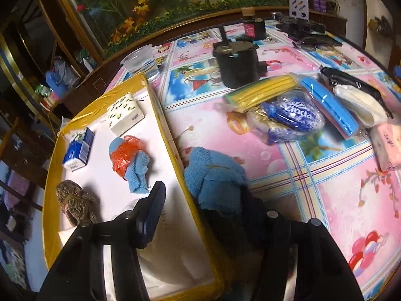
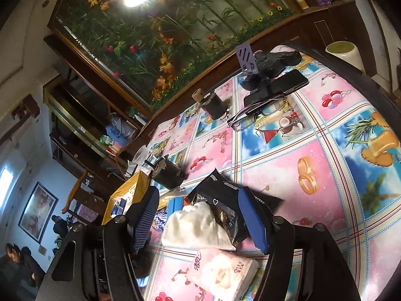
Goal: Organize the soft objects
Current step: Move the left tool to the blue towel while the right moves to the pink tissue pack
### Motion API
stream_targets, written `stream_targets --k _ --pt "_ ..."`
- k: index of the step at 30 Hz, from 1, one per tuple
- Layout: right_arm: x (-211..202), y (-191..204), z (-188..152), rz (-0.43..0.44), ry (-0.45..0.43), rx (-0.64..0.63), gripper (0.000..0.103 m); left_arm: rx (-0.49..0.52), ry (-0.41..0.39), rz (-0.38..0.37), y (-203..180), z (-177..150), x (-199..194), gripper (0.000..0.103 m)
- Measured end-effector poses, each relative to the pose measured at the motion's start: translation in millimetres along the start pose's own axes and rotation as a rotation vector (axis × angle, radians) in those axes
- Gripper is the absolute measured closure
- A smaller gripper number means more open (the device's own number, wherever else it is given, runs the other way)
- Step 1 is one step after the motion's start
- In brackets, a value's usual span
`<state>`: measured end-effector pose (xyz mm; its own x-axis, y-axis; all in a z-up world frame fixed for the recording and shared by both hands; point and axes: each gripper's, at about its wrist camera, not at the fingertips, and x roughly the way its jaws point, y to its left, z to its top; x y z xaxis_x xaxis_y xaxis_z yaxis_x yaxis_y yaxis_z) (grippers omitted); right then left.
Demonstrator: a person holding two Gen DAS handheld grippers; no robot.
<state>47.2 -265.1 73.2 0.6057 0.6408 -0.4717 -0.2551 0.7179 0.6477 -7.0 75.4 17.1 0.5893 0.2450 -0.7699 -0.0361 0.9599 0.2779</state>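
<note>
A yellow-rimmed box [image 1: 160, 115] with a white floor holds two tissue packs [image 1: 125, 114], a blue cloth with an orange bag [image 1: 129, 160] and a brown knitted piece [image 1: 75, 202]. A blue towel [image 1: 215, 173] lies on the table against the box's right wall. My left gripper [image 1: 203, 188] straddles that wall: its left finger [image 1: 154, 200] hangs over the box floor, apart from the towel, and the right one is mostly hidden behind the towel. My right gripper [image 2: 198, 193] stands open around a white cloth [image 2: 195, 225] and a black packet [image 2: 225, 198], with a pink tissue pack [image 2: 223, 273] nearer the camera.
On the flowered tablecloth [image 1: 313, 200] lie yellow sponges [image 1: 263, 90], a blue Vinda bag [image 1: 290, 118], a blue sponge [image 1: 328, 105], a black cylinder [image 1: 238, 67] and a plastic cup [image 1: 140, 60]. Glasses [image 2: 258, 115] and a phone [image 2: 275, 87] sit farther back. People sit at far left.
</note>
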Motion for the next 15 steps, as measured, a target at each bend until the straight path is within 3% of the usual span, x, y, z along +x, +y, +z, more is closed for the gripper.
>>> stream_targets --k 7,9,12,15 --pt "1.0 1.8 -2.2 0.015 0.003 -0.007 0.033 0.012 -0.056 -0.056 -0.9 2.1 -18.6 0.042" --pt "1.0 1.9 -2.1 0.018 0.003 -0.006 0.033 0.027 -0.095 -0.053 -5.3 6.1 -31.1 0.027" --pt "0.8 2.4 -2.1 0.026 0.003 -0.006 0.033 0.057 -0.15 -0.067 -11.9 13.4 -47.0 0.016" --pt "0.5 3.4 -3.2 0.035 0.006 -0.007 0.033 0.095 -0.112 -0.044 -19.4 18.7 -40.2 0.014"
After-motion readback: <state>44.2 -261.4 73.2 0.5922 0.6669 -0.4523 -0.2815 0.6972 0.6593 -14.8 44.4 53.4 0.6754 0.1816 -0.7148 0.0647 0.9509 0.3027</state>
